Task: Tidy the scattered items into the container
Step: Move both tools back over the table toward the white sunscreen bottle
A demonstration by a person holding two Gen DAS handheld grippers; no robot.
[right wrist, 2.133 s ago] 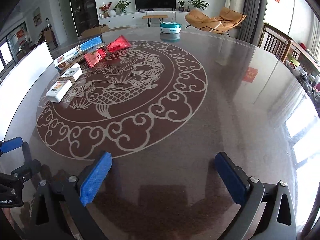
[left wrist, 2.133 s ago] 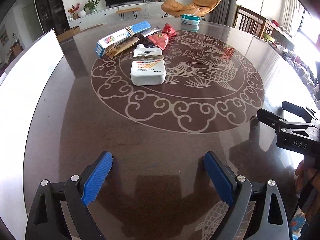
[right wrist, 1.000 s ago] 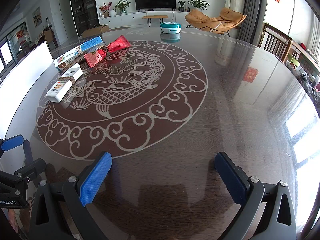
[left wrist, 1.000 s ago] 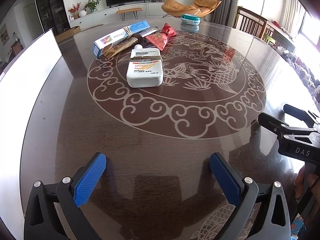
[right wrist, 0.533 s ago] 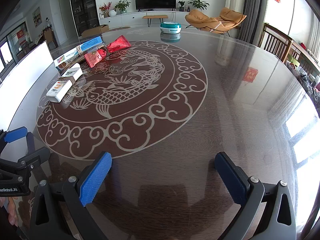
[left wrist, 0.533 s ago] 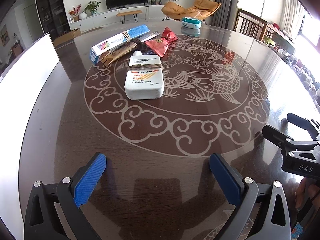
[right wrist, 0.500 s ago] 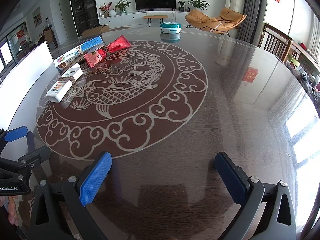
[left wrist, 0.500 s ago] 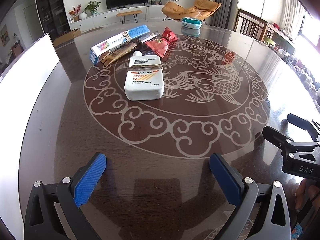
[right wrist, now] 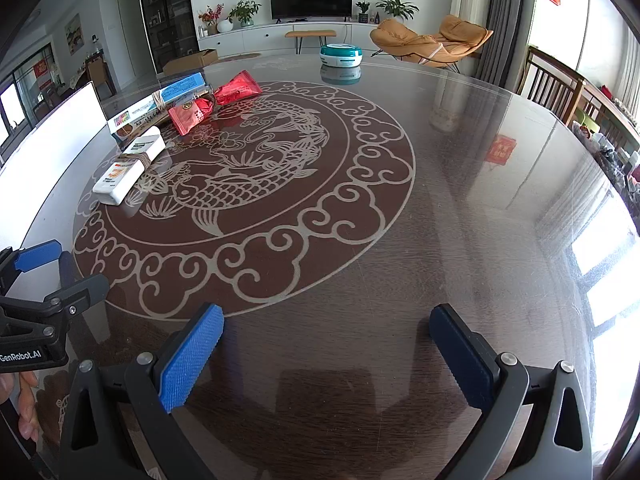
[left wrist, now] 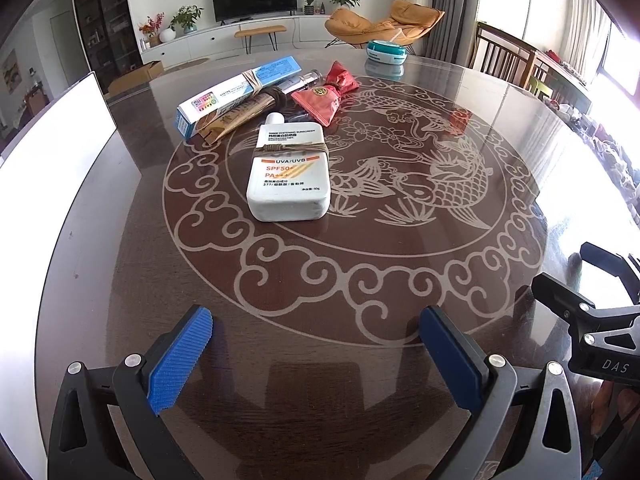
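Note:
A white sunscreen bottle [left wrist: 289, 174] tied with twine lies flat on the dark round table, straight ahead of my left gripper [left wrist: 316, 346], which is open and empty. Behind the bottle lie a blue and white long box [left wrist: 236, 94], a brown packet [left wrist: 240, 112], a small clear tube [left wrist: 298, 81] and red pouches [left wrist: 322, 102]. My right gripper [right wrist: 326, 344] is open and empty over the near table; the bottle [right wrist: 128, 166] and red pouches [right wrist: 214, 102] lie far to its left. A white container [left wrist: 48, 152] stands at the table's left edge.
A teal and white round device [left wrist: 387, 49] sits at the table's far edge, also in the right wrist view [right wrist: 341, 55]. Wooden chairs [right wrist: 560, 84] stand at the right. The table [right wrist: 460, 240] has a glossy carp pattern.
My left gripper has moved forward toward the sunscreen bottle, which looks larger and nearer. My right gripper has stayed in place. Both stay open.

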